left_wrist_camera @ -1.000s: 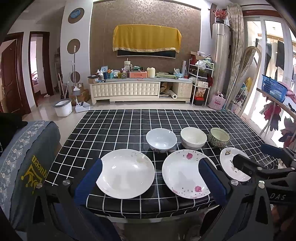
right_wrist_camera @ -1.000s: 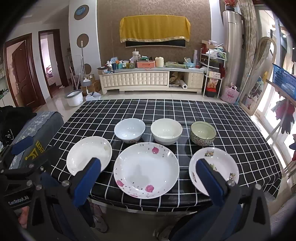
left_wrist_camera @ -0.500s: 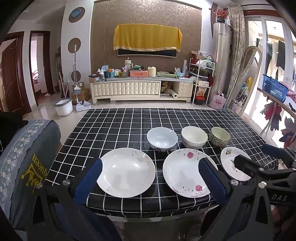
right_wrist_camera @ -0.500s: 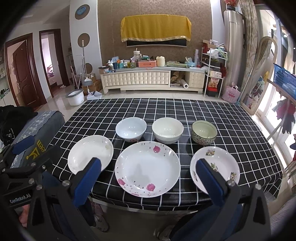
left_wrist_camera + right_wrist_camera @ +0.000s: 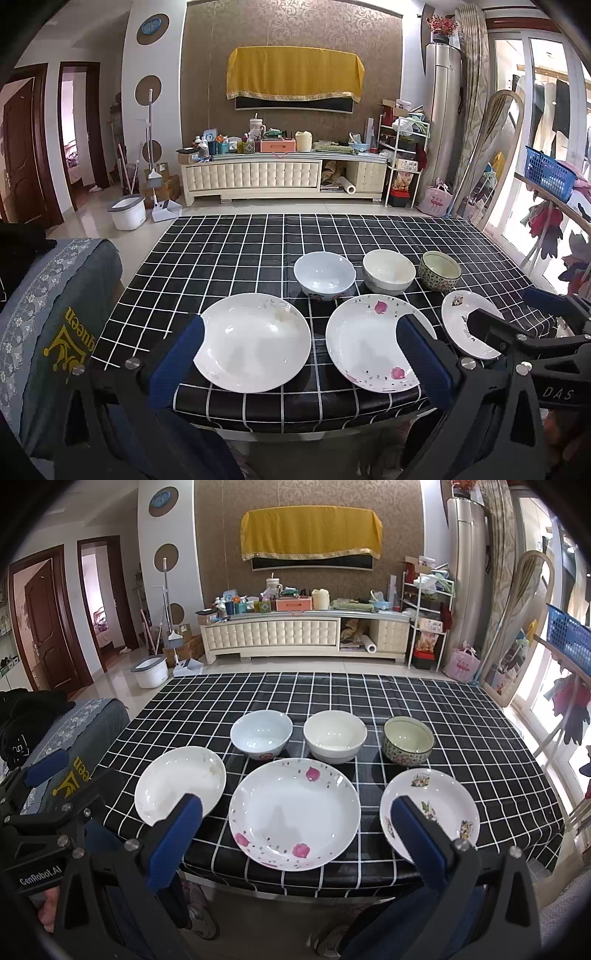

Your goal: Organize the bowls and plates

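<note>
Black grid-checked tablecloth (image 5: pixel 461 716): three white ceramic plates (image 5: pixel 294 814) front row, three ceramic bowls (image 5: pixel 335 736) behind, all apart. Left gripper (image 5: pixel 301 363), right gripper (image 5: pixel 295 834) spread wide, empty, short of table. Pre-grasp stage; next likely needs reaching in, pinching a plate rim.

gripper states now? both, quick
Left gripper: open, holding nothing, short of the plain white plate.
Right gripper: open, holding nothing, short of the pink-flowered plate.
</note>
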`<state>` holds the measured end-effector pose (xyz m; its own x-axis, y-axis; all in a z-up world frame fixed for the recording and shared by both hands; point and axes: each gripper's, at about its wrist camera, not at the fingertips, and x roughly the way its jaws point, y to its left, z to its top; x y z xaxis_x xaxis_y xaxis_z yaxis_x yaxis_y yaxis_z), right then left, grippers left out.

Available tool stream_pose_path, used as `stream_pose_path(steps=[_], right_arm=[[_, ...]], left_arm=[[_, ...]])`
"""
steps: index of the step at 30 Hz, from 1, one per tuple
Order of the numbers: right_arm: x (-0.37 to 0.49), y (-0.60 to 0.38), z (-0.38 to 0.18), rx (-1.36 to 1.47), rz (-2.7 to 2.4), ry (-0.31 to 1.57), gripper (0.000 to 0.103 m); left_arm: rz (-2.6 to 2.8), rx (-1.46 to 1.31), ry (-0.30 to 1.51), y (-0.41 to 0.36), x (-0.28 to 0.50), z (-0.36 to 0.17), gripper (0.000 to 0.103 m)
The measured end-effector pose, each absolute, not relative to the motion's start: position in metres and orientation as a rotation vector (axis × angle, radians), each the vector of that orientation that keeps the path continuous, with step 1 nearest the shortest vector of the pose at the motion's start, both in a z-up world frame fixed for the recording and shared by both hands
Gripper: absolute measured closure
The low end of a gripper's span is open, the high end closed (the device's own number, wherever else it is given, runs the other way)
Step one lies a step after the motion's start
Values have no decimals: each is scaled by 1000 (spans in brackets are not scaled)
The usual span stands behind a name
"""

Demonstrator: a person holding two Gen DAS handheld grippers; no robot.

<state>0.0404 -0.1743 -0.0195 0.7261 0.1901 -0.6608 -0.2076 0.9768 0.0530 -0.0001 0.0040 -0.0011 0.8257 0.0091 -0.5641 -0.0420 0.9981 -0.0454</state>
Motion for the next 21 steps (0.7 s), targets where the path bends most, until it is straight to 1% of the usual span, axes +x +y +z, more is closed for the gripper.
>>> stream_pose_path(steps=[21], right_arm=[[40,-174,-19,-24,223,738,0]], left_arm=[[30,-54,600,5,0,-1,0]])
